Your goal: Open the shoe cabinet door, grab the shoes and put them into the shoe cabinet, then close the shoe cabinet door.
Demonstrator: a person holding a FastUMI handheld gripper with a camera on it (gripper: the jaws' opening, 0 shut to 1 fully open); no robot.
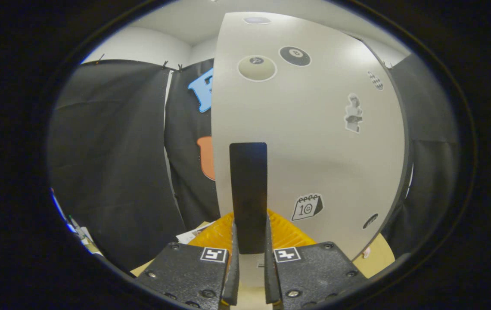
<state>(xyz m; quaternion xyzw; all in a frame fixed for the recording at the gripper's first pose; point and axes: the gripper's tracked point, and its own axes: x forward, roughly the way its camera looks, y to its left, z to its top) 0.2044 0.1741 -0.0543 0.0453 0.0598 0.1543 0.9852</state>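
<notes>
Shoe cabinet door stands close ahead, its black handle pinched between the nearly closed gripper fingers.

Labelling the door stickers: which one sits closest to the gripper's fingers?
The calendar sticker, low on the door beside the black handle; the ball stickers sit far higher.

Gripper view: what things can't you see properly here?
- Cabinet inside: hidden behind the white door.
- Shoes: none can be made out.
- Orange mat: mostly covered by the door, the black handle and the fingers pressing on that handle.
- Stickers: too small to make out.
</notes>
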